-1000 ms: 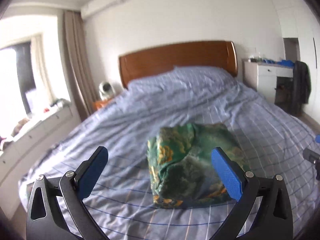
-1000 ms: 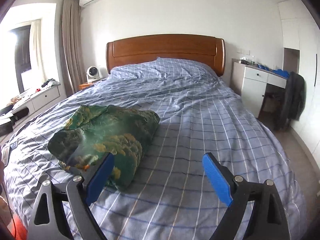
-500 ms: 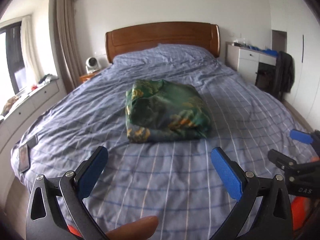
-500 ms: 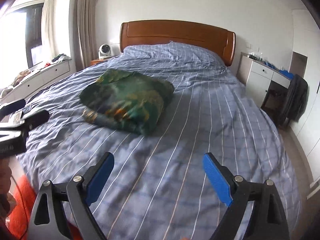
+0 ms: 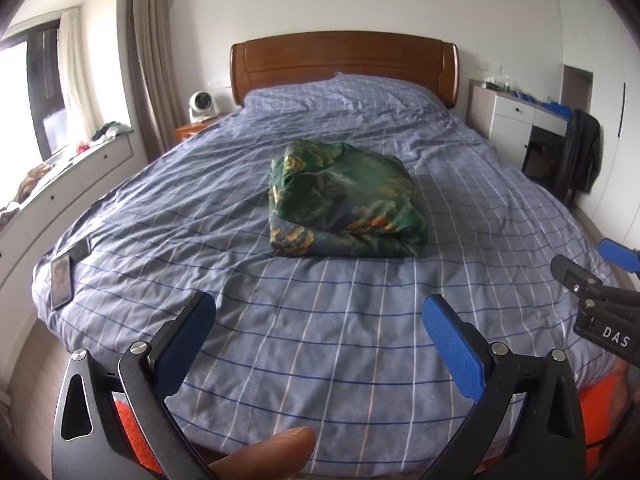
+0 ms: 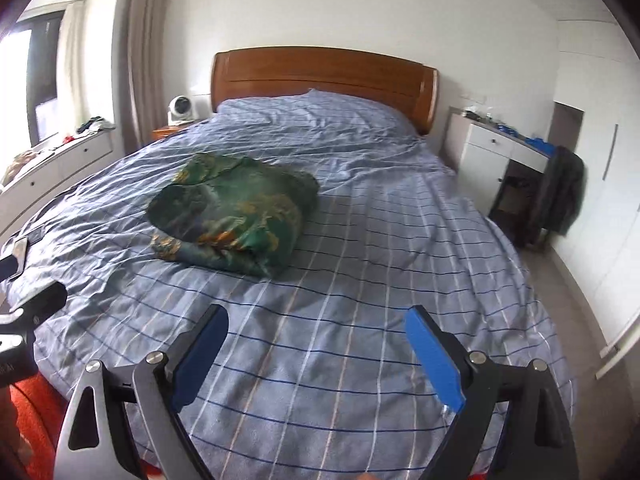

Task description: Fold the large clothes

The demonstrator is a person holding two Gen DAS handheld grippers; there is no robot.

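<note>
A green patterned garment (image 5: 344,204) lies folded into a thick bundle in the middle of the bed (image 5: 280,320); it also shows in the right wrist view (image 6: 236,216). My left gripper (image 5: 320,344) is open and empty, held back over the foot of the bed, well short of the bundle. My right gripper (image 6: 316,356) is open and empty, also over the foot of the bed, with the bundle ahead to its left. The right gripper's tip shows at the right edge of the left wrist view (image 5: 600,280).
A phone (image 5: 61,278) lies at the bed's left front corner. A wooden headboard (image 5: 344,60) stands at the far end. A white desk (image 5: 516,120) with a dark jacket (image 5: 582,156) stands right. A low cabinet (image 5: 72,176) runs along the left.
Both grippers have pulled back from the folded bundle toward the foot of the bed and risen. The bundle stays where it was on the bed.
</note>
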